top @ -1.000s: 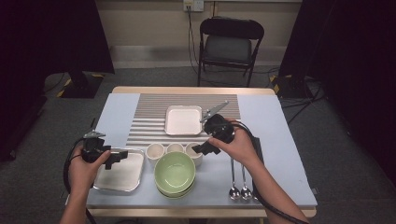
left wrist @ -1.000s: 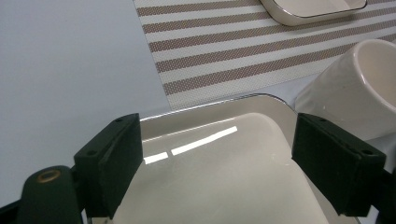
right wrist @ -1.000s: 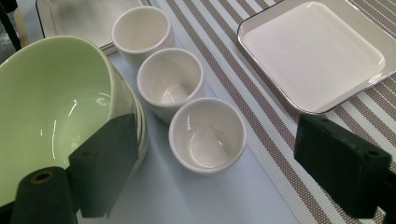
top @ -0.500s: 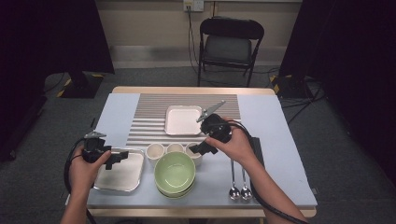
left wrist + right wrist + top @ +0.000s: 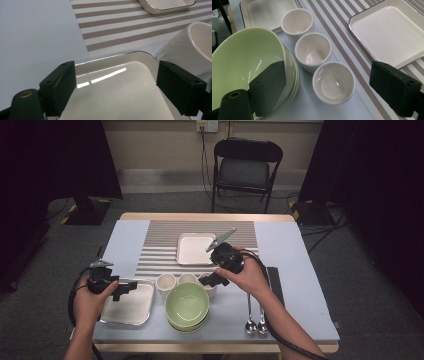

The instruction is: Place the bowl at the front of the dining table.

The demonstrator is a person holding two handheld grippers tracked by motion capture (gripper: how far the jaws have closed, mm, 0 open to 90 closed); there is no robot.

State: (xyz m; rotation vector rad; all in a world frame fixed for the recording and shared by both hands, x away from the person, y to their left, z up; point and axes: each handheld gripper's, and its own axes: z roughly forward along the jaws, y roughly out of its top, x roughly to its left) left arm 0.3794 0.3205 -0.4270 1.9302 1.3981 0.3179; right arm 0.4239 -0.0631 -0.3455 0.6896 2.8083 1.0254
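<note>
From the high view we see our right hand-held gripper [image 5: 212, 281] hanging over the row of three small cream ceramic cups [image 5: 186, 283] that stand between the striped place mat [image 5: 160, 247] and the stack of pale green bowls [image 5: 187, 306], its tips just above the cup nearest our right. Our left hand-held gripper [image 5: 131, 286] hovers over the shiny square metal tray [image 5: 132, 312] at the near left of the table [image 5: 295, 270], while a white square plate [image 5: 192, 251] lies on the mat and two metal spoons [image 5: 255, 322] lie near the table's front edge. In the left gripper view, the left hand-held gripper [image 5: 116, 87] is spread wide with nothing between its jaws; below it lies the tray [image 5: 120, 87], and one cup [image 5: 190, 47] stands just beside the tray's corner. In the right gripper view, the right hand-held gripper [image 5: 328, 87] is likewise wide open and empty, and the nearest cup [image 5: 333, 82] sits between its jaws but lower, untouched, with the other two cups behind it and the green bowls [image 5: 249, 62] to one side. We judge that we are on the approach to picking up this cup; next we would need to lower the jaws astride its rim or wall and close gently, keeping clear of the neighbouring cup and the bowls.
</note>
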